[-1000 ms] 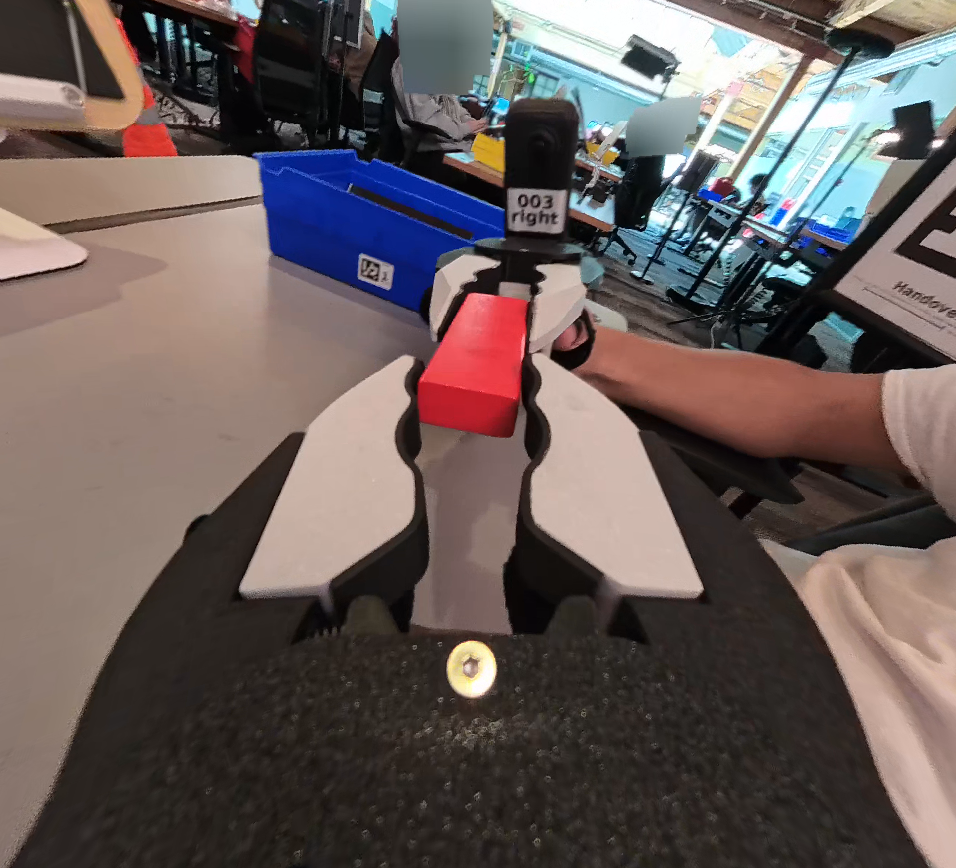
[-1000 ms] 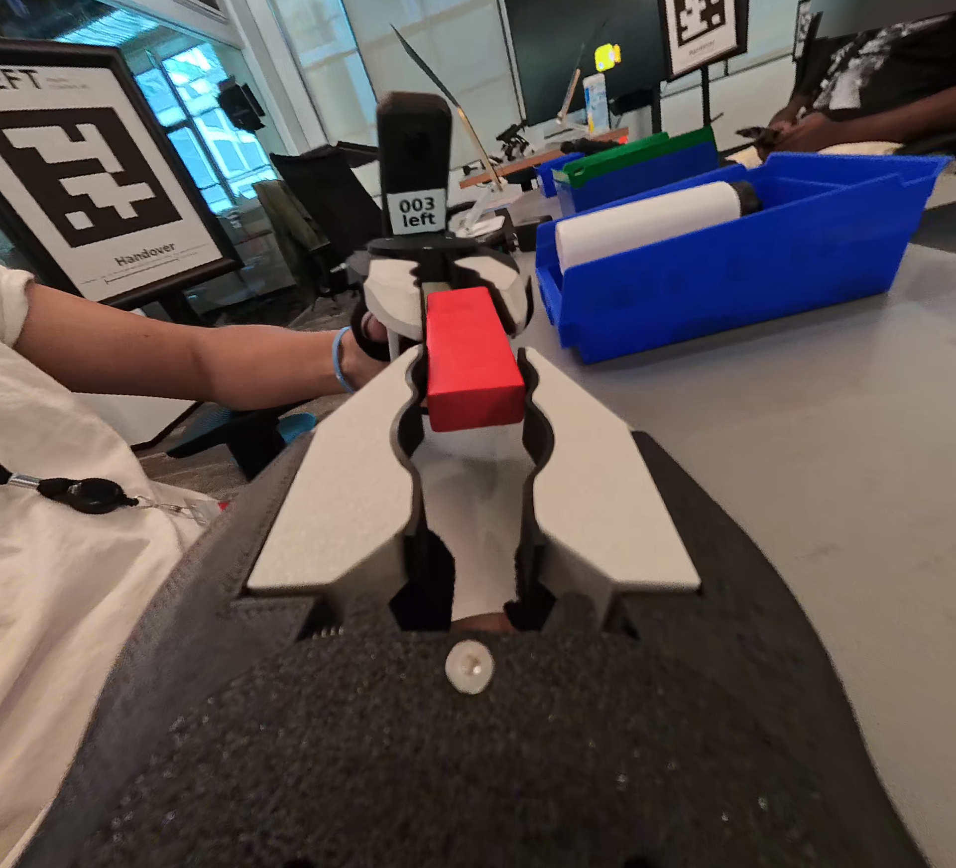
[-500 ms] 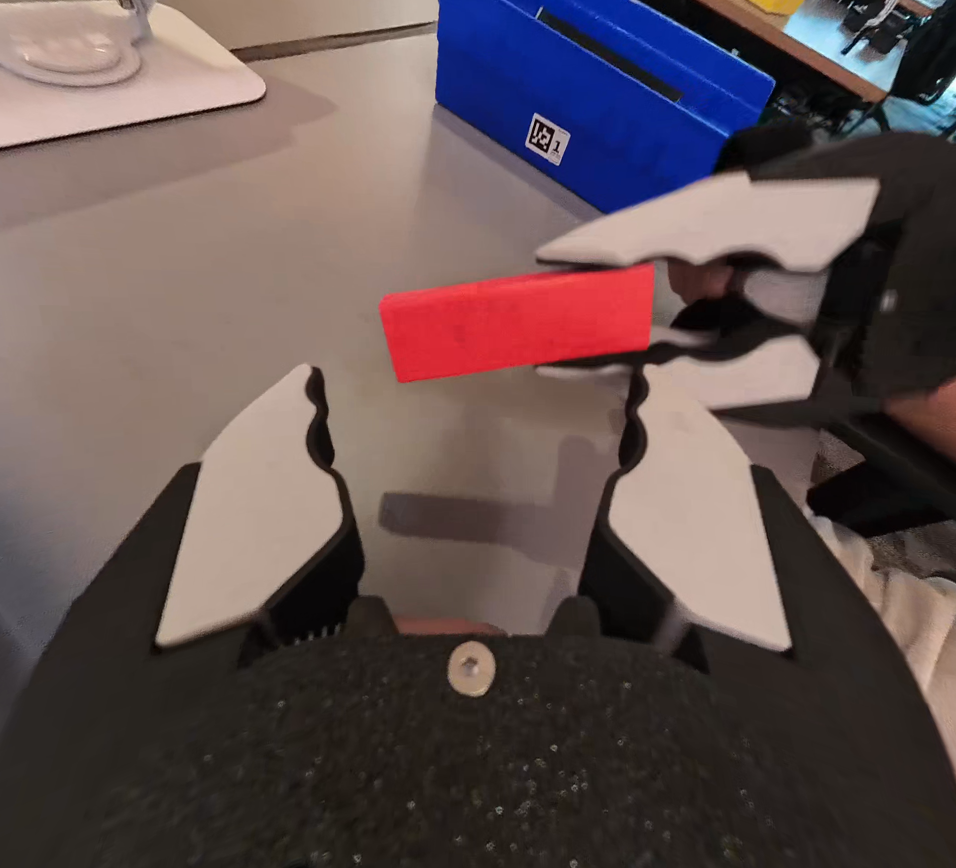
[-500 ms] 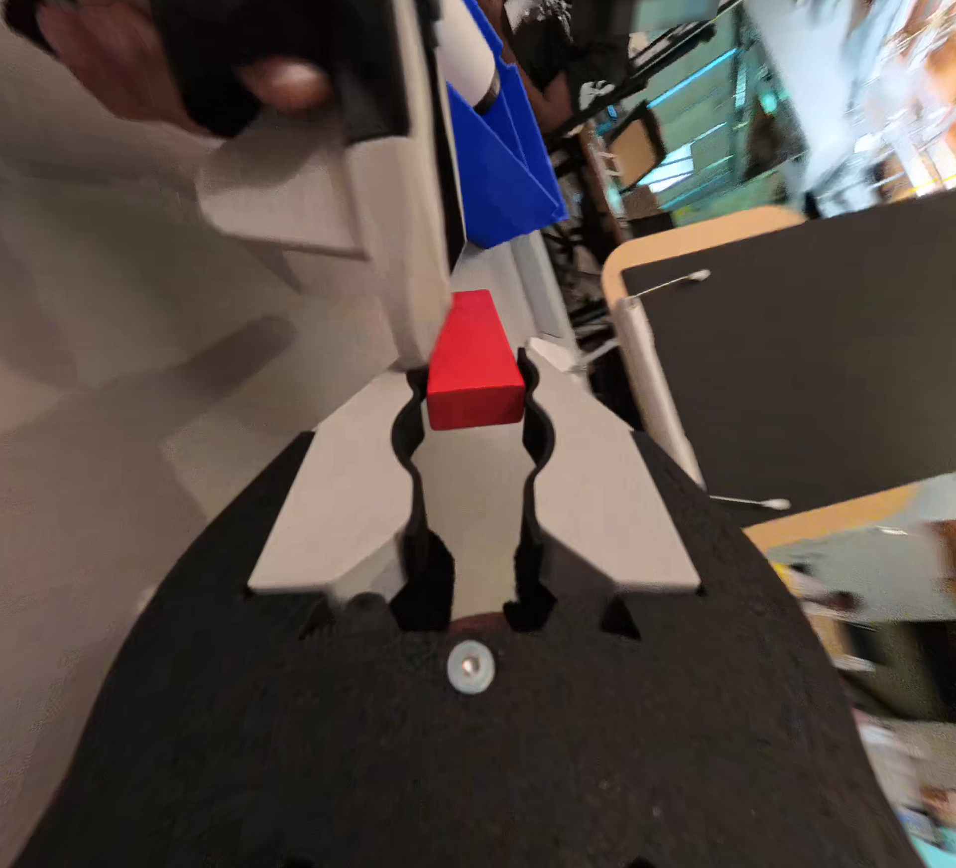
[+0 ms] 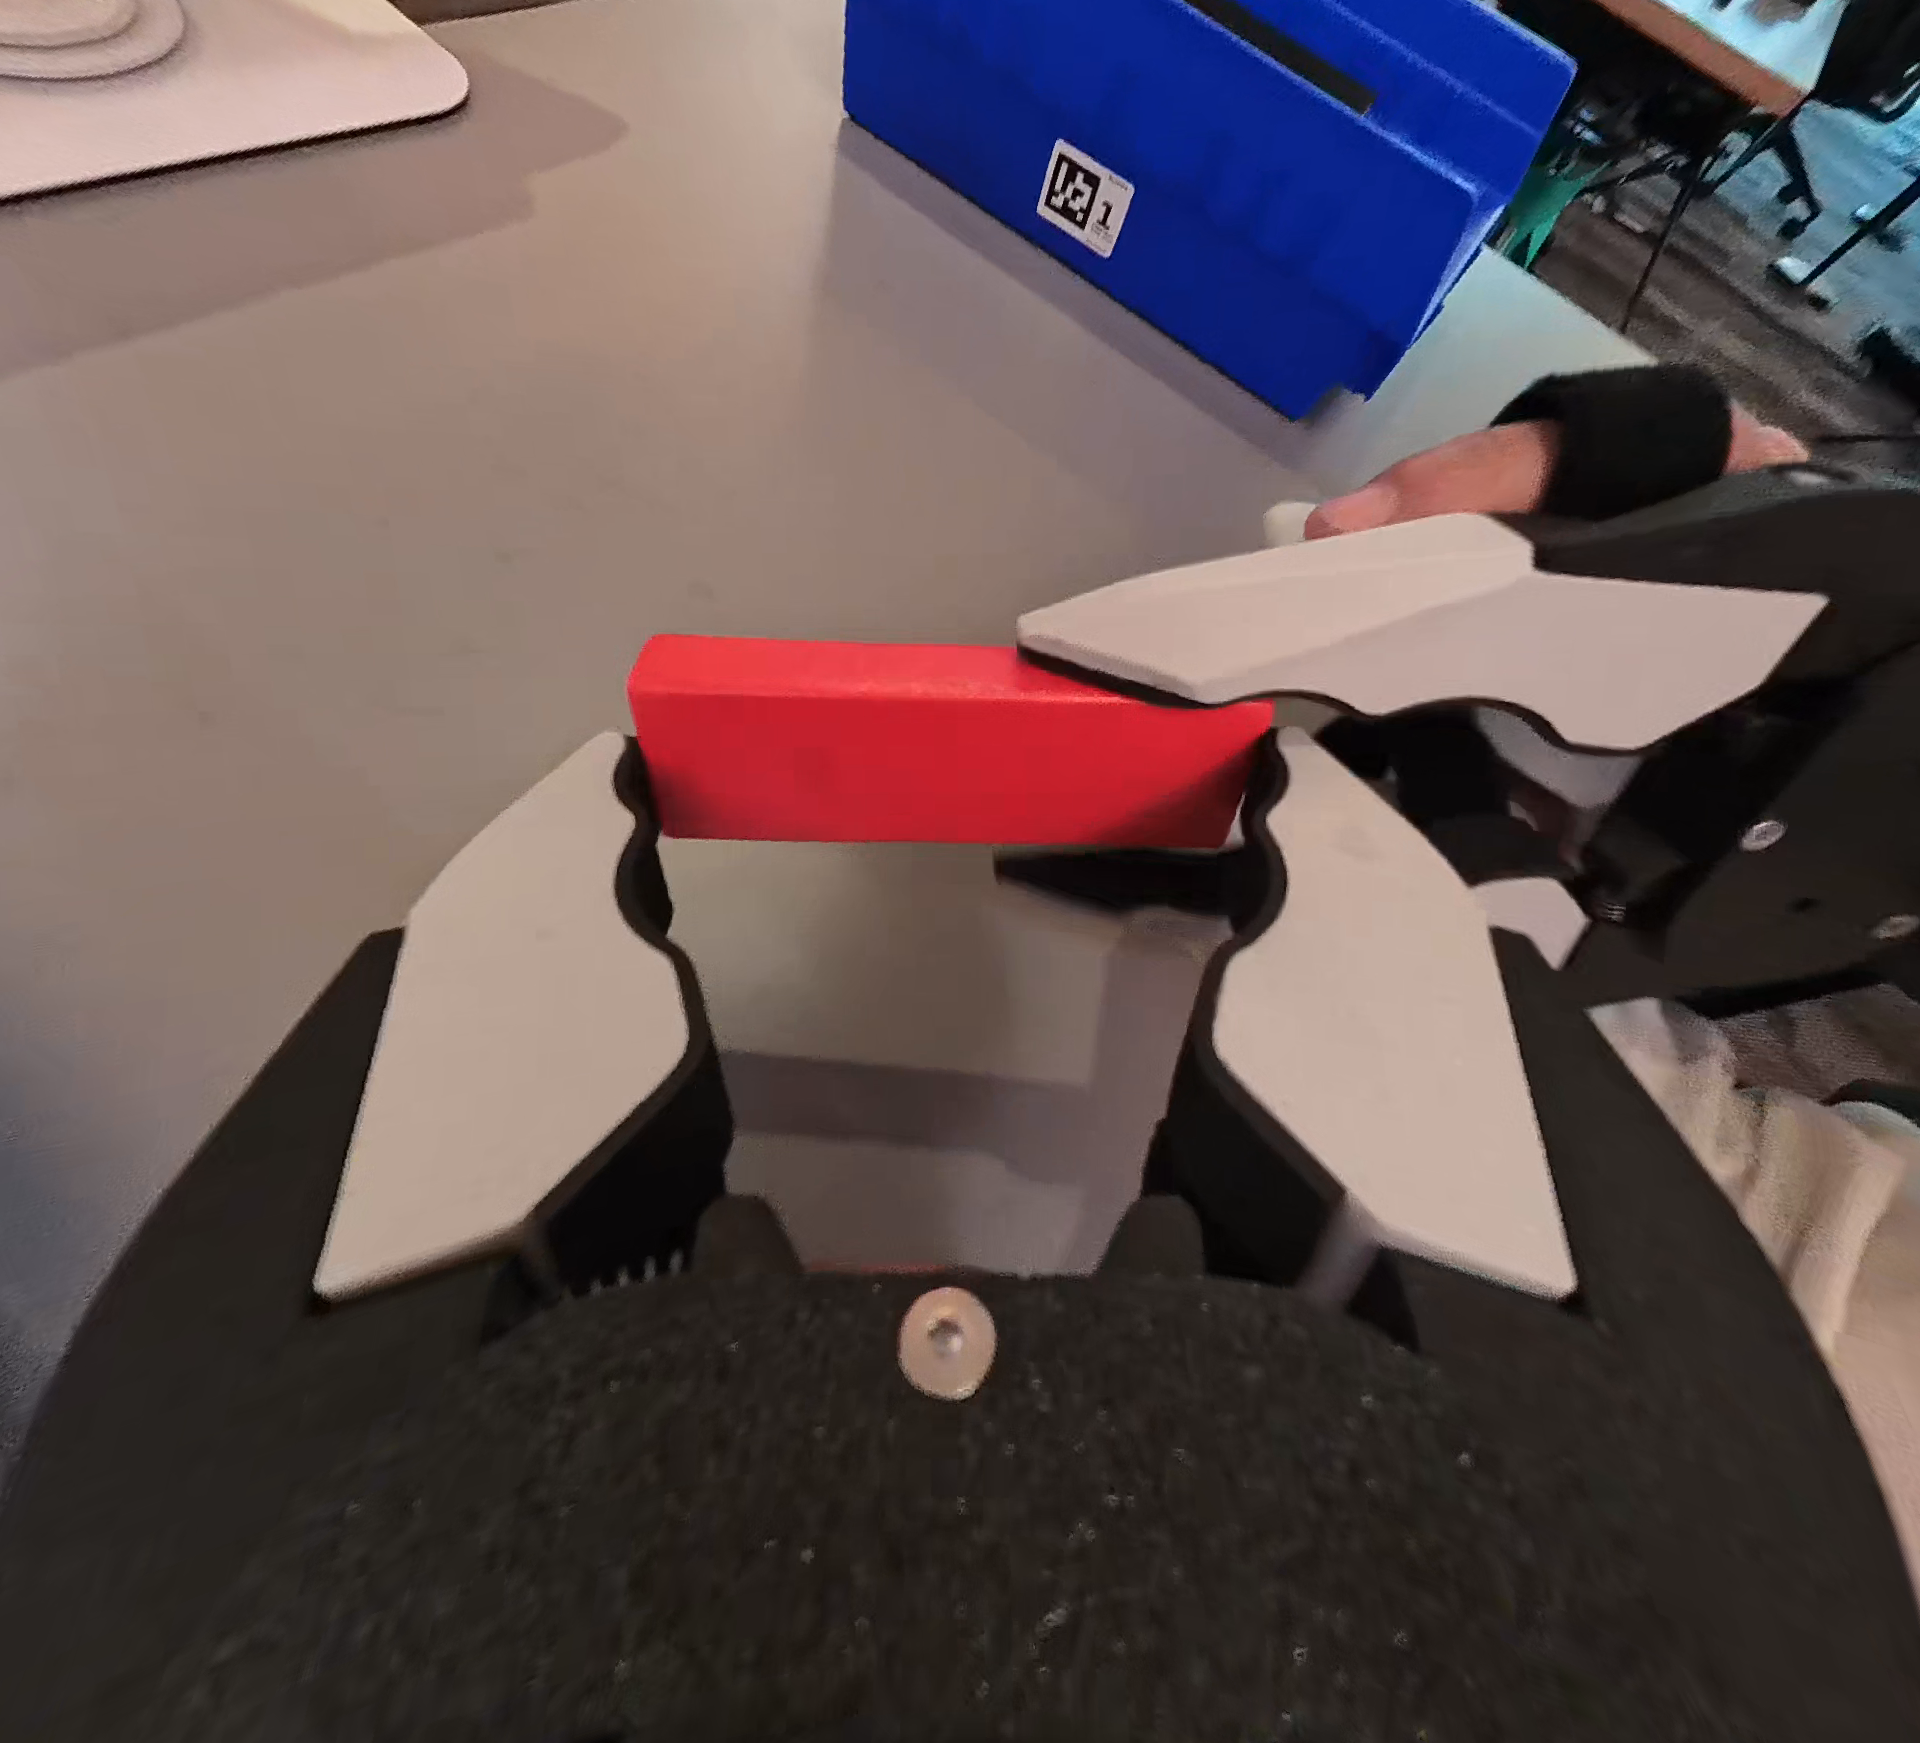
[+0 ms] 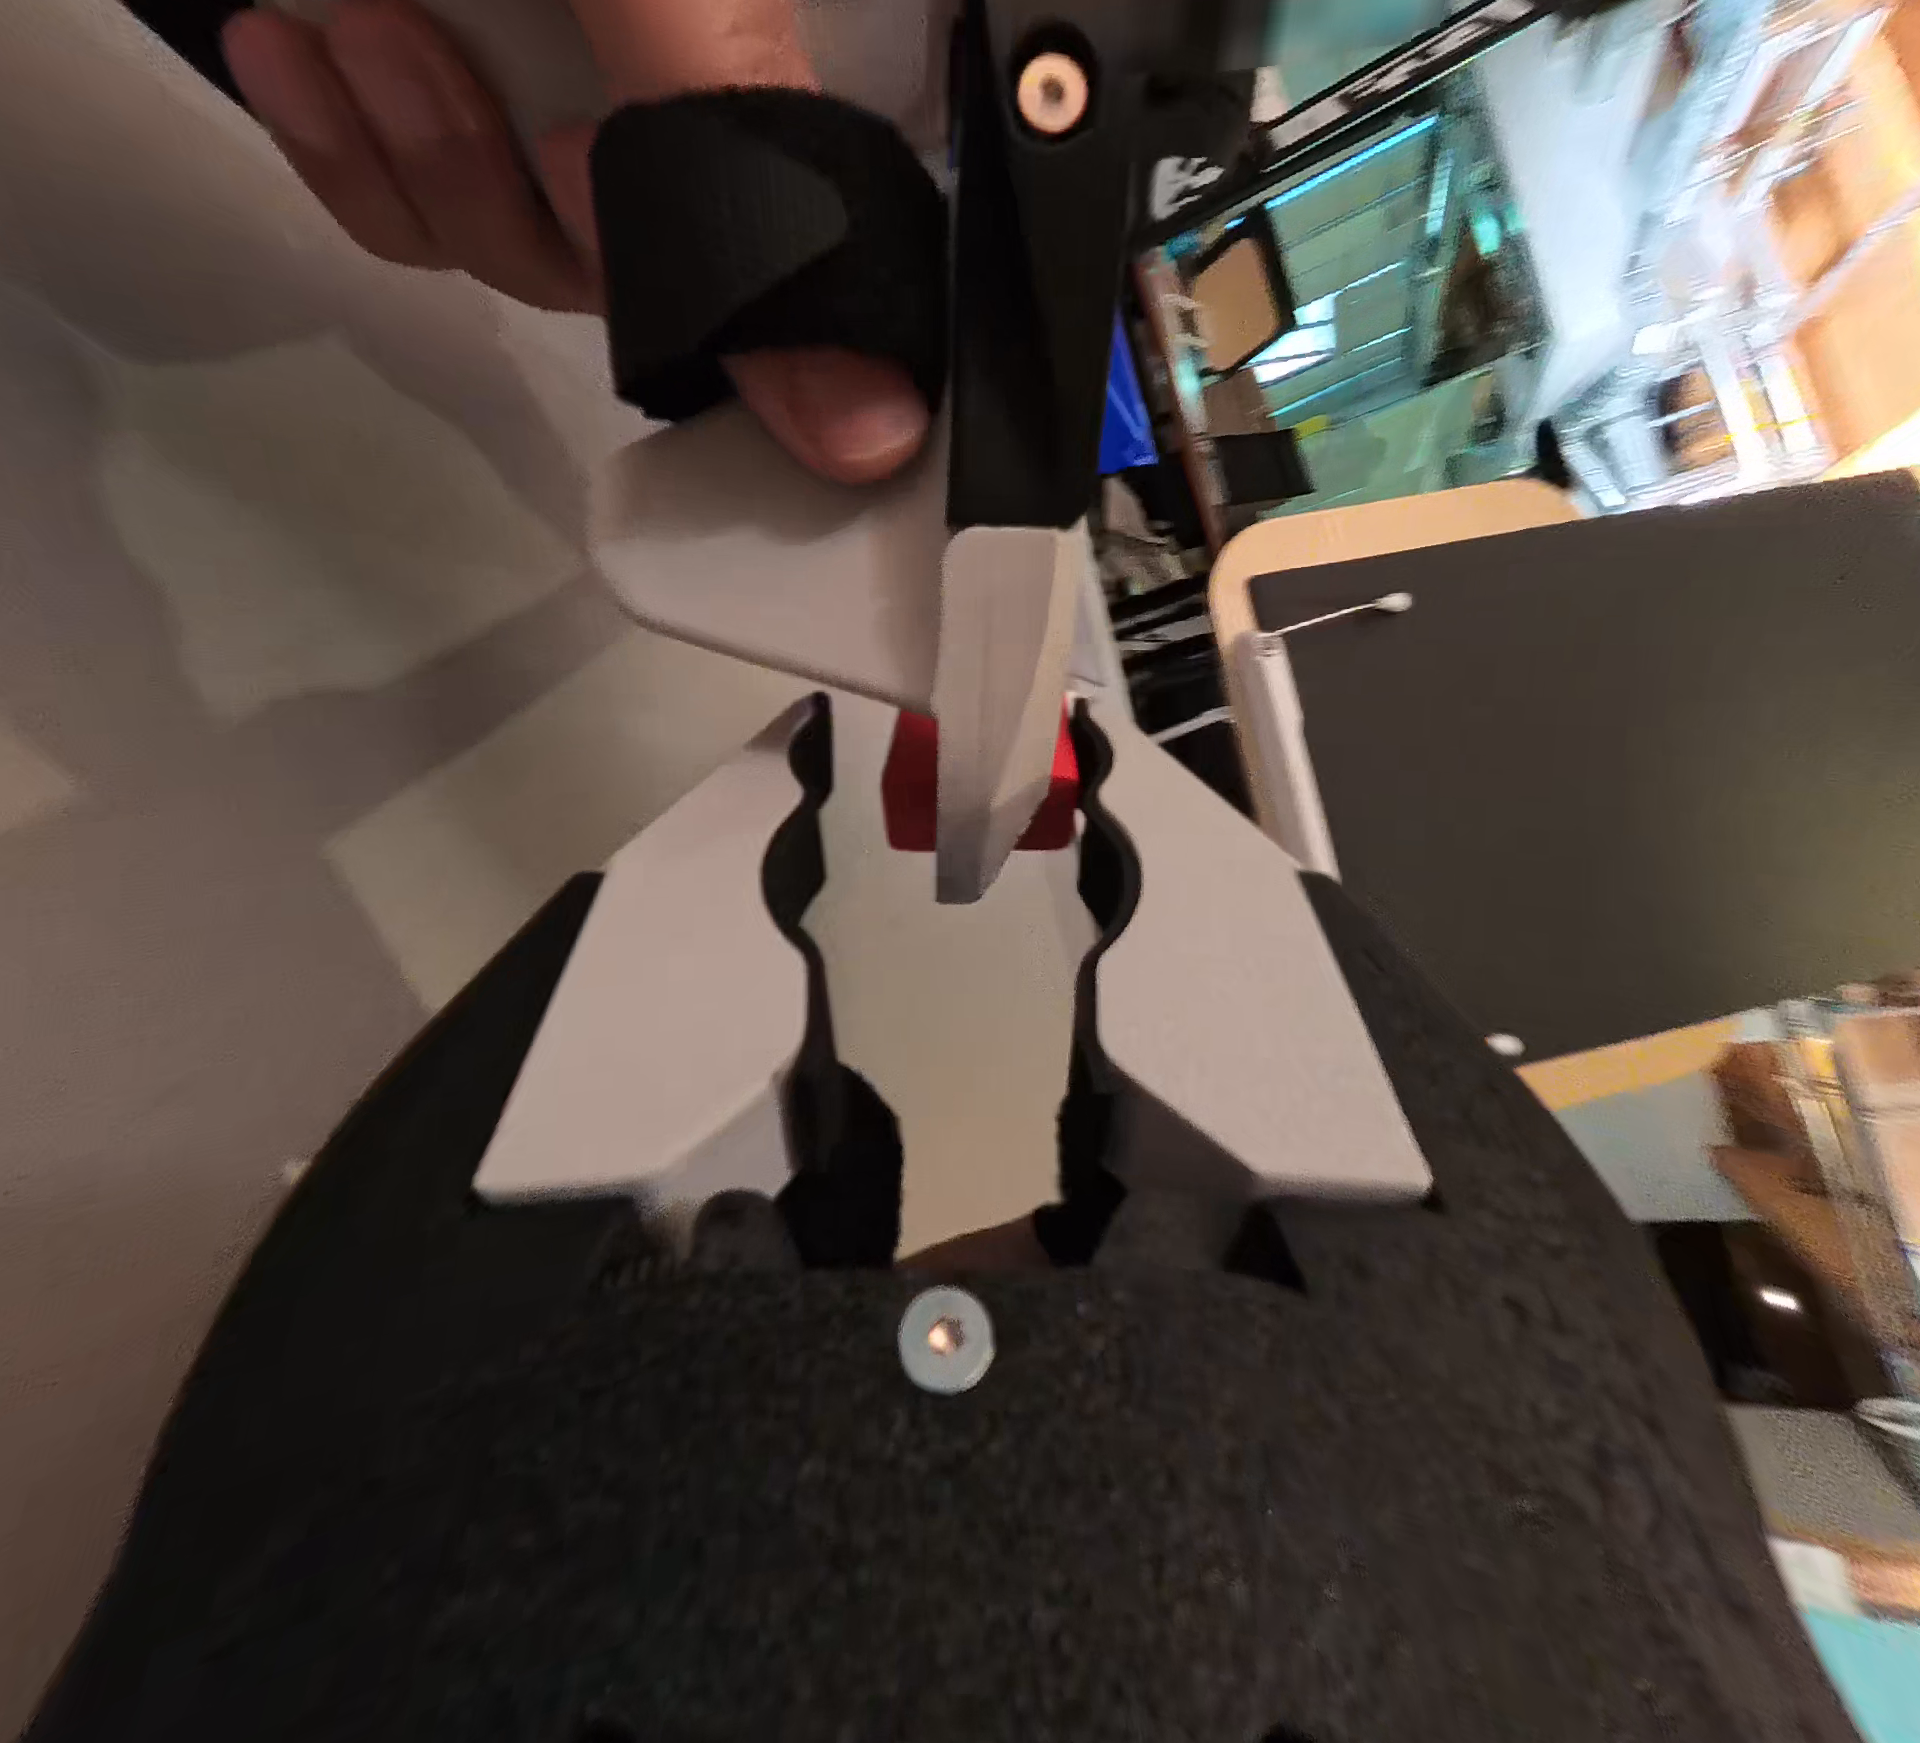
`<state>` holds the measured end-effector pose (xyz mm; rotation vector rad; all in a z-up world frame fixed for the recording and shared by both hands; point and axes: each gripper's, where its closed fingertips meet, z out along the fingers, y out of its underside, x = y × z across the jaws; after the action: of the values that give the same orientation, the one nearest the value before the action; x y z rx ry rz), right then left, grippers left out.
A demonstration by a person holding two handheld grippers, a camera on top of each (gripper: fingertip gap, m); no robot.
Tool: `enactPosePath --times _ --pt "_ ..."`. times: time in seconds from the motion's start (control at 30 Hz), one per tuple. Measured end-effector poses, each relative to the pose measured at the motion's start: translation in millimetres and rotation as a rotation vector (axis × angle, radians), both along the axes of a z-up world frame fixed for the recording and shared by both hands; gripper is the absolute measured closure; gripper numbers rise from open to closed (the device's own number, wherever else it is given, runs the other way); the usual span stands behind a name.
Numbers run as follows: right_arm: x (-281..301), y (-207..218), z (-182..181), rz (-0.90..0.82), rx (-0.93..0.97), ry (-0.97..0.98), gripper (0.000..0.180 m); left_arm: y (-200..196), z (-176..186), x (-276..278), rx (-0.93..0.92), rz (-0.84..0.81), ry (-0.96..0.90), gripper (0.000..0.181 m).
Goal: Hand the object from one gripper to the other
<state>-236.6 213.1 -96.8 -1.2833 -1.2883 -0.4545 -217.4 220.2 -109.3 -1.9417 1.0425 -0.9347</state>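
Note:
A red block [image 5: 883, 779] is held above the grey table [image 5: 416, 498]. My left gripper [image 5: 948, 758] is shut on it lengthwise, one fingertip pressing each end. My right gripper [image 5: 1039, 748] comes in from the right, with one finger over the block's right end and one under it. In the right wrist view my right gripper [image 6: 951, 727] is slightly open around the block [image 6: 909, 800], with a gap at its left finger. One of the left gripper's fingers [image 6: 997, 737] crosses in front and hides most of the block.
A blue bin [image 5: 1195, 135] with a marker sticker stands at the back of the table. A white stand base [image 5: 208, 62] lies at the back left. A black board with a wooden frame [image 6: 1558, 758] stands behind. The hand [image 6: 468, 83] holding the left gripper fills the upper left. The tips of both grippers are at nearly the same place. About 35 cm separates my left fingertips from the white stand base [image 5: 208, 62].
The left gripper let go of the block's end and opened wide. The right gripper turned the block crosswise. The left jaws have closed on the block's two ends and the right jaws have loosened.

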Motion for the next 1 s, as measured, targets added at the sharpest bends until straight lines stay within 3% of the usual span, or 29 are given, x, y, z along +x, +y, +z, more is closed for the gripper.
enactPosePath --times 0.1,0.2,0.33,0.47,0.53,0.7,0.8,1.0 --pt "-5 -5 1 0.048 -0.050 0.066 0.116 8 7 -7 0.038 0.019 -0.021 0.075" --pt "2 -8 -9 0.097 -0.219 0.160 0.113 29 8 -26 0.230 0.074 0.094 0.075" --pt "26 10 -1 0.055 -0.409 0.441 0.115 46 13 -45 0.609 0.091 0.311 0.075" --pt "21 9 25 0.128 -0.611 0.802 0.126 31 16 -35 0.991 -0.008 0.492 0.074" --pt "12 4 35 0.181 -0.675 0.909 0.133 21 11 -25 1.077 -0.047 0.543 0.074" --pt "1 5 29 0.145 -0.721 0.930 0.145 10 2 -11 1.224 -0.094 0.669 0.075" --pt "1 9 20 0.092 -0.745 0.915 0.163 10 -3 -9 1.284 -0.083 0.735 0.075" --pt "3 10 18 0.098 -0.796 0.908 0.165 10 -5 -6 1.279 -0.070 0.698 0.076"
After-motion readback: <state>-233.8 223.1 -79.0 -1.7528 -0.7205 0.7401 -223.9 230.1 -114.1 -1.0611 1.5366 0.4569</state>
